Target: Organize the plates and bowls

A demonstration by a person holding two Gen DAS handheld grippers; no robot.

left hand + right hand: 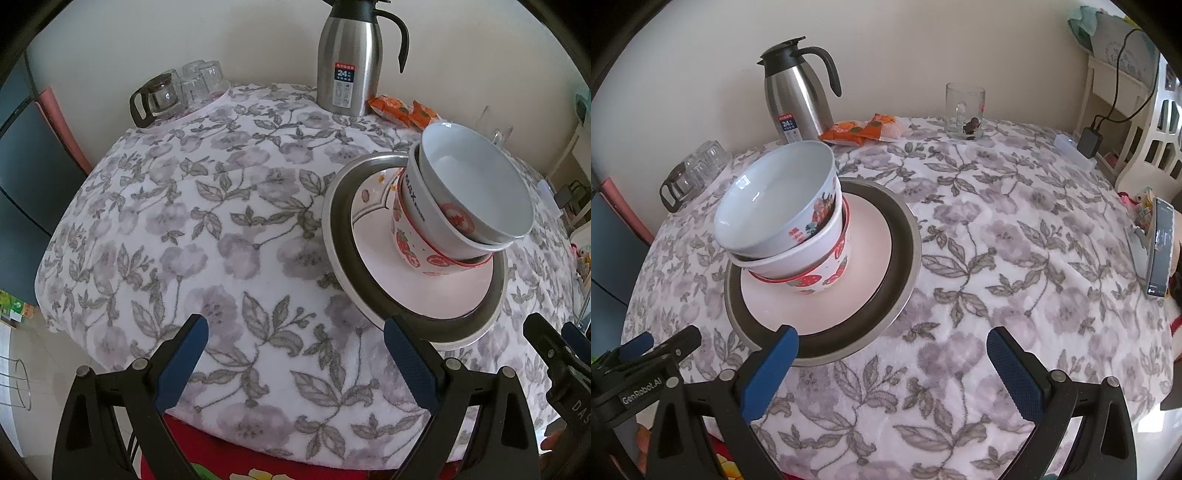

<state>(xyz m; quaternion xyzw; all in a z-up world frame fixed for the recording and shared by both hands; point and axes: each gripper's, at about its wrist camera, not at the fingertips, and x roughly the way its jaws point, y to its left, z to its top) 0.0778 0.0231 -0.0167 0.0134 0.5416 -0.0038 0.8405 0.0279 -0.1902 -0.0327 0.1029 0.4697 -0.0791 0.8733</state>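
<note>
A stack stands on the flowered tablecloth: a dark-rimmed metal plate [340, 236] [905, 236] carries a pink plate [376, 236] [864, 225]. On that sit three nested bowls, the lowest with strawberries [410, 251] [827, 277], a white one [417, 206] [798, 258] and a white top bowl [476, 173] [775, 199]. My left gripper [295, 336] is open near the table's front edge, left of the stack, holding nothing. My right gripper [892, 345] is open too, its left fingertip [783, 343] over the metal plate's near rim. Each gripper shows at the edge of the other's view.
A steel thermos jug [347, 62] [798, 99] and orange snack packets [402, 107] [860, 131] stand at the back. A tray with a glass pot and upturned glasses [181, 92] [690, 173] sits back left. A glass mug [964, 110] and a phone [1160, 251] are to the right.
</note>
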